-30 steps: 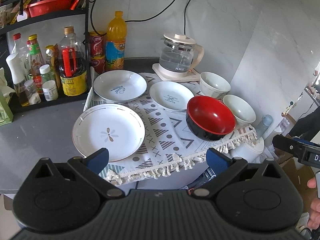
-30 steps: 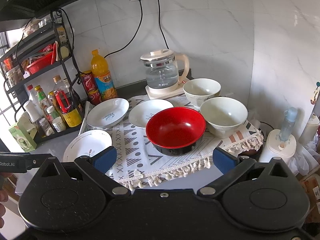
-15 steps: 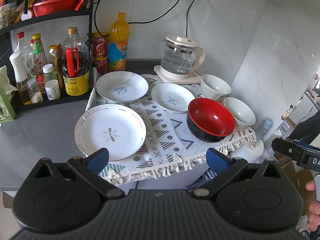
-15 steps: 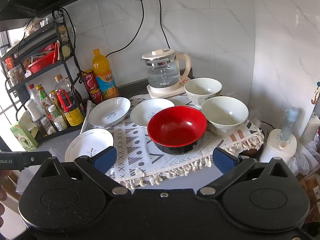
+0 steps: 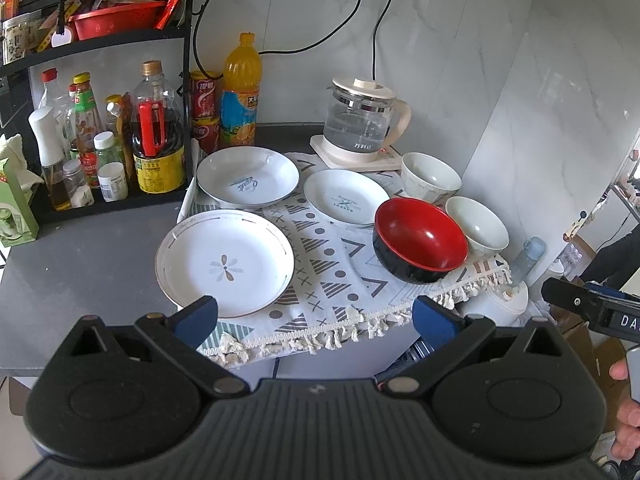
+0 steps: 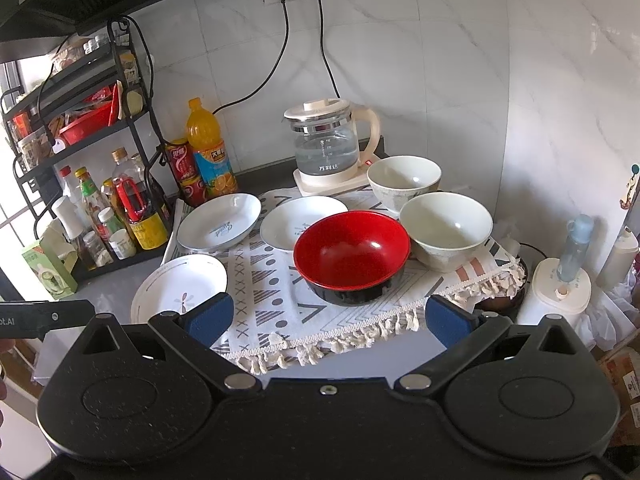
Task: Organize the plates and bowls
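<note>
Three white plates lie on a patterned cloth: a large flower plate at front left, a plate with blue script behind it, a smaller plate in the middle. A red-and-black bowl sits front right, with two white bowls behind it. My left gripper is open and empty, held before the cloth's fringe. My right gripper is open and empty, in front of the red bowl; the flower plate and white bowls also show there.
A glass kettle stands at the back on its base. A black rack with bottles and cans lines the left. An orange soda bottle stands by the wall. A white appliance sits off the counter's right edge.
Both grippers have drifted slightly; the view of the counter shifted a little. Nothing on the counter has moved. Both grippers stay open.
</note>
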